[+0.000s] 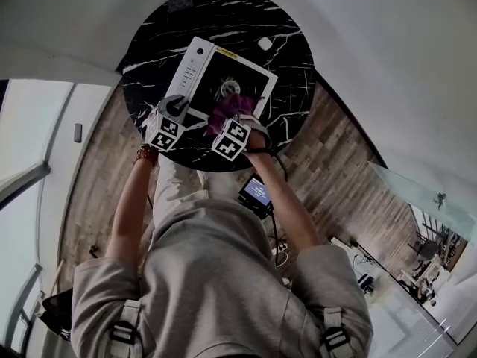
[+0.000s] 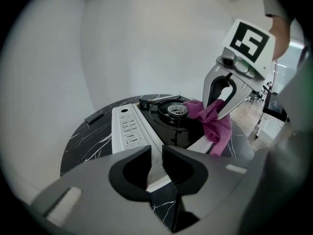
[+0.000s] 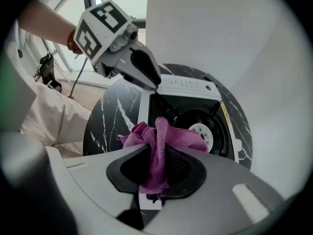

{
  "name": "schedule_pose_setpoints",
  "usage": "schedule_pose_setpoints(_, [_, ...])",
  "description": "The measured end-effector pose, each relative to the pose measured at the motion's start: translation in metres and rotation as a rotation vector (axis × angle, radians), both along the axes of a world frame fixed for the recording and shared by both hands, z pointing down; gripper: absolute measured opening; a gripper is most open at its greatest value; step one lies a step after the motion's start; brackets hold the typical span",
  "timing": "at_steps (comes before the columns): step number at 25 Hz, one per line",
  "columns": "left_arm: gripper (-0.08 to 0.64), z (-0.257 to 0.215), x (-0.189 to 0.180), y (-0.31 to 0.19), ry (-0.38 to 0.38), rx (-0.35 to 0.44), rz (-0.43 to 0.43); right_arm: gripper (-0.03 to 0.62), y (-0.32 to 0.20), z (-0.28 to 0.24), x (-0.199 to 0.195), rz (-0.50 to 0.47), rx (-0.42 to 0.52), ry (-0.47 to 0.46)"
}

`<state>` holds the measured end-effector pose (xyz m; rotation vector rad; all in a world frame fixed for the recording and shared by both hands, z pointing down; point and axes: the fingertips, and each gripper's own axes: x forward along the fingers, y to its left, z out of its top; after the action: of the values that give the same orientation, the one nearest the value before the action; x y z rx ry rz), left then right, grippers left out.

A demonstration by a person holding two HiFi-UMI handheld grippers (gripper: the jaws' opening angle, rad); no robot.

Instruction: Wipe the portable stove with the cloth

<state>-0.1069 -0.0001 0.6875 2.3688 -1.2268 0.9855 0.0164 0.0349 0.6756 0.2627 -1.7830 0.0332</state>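
A white portable stove [image 1: 191,71] with a black top and a round burner [image 1: 229,89] lies on the round black marble table [image 1: 291,66]. My left gripper [image 1: 179,109] is shut on the stove's near left corner; the white rim [image 2: 129,129] sits in the narrow gap of my left gripper [image 2: 155,163]. My right gripper [image 1: 242,118] points steeply down, shut on a bunched purple cloth [image 1: 226,113]. The cloth [image 3: 161,141] hangs between the pads of my right gripper [image 3: 156,165] and rests on the stove's near edge beside the burner [image 3: 201,133].
A small white object [image 1: 264,43] lies on the table beyond the stove. A flat dark object [image 2: 93,116] sits near the table's far rim. Wooden floor surrounds the table, and a small lit screen [image 1: 257,192] hangs at the person's waist.
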Motion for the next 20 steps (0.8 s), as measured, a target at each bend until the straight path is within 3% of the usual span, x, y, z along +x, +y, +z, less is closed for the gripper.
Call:
schedule_pose_setpoints(4, [0.071,0.0,0.0,-0.001,0.001,0.004,0.004,0.088,-0.003,-0.009,-0.039,-0.003,0.039,-0.104])
schedule_pose_setpoints(11, [0.069,-0.001,0.0,-0.002,0.0,0.008,0.006,0.09,-0.021,0.012,-0.065,-0.006,0.077,-0.07])
schedule_pose_setpoints(15, [0.069,0.0,-0.001,-0.002,-0.007,0.005,0.009,0.08,-0.017,0.009,-0.06,0.027,0.034,-0.067])
schedule_pose_setpoints(20, [0.071,-0.001,0.0,-0.001,-0.01,0.0,0.029,0.077,-0.009,0.011,-0.025,0.093,-0.006,-0.023])
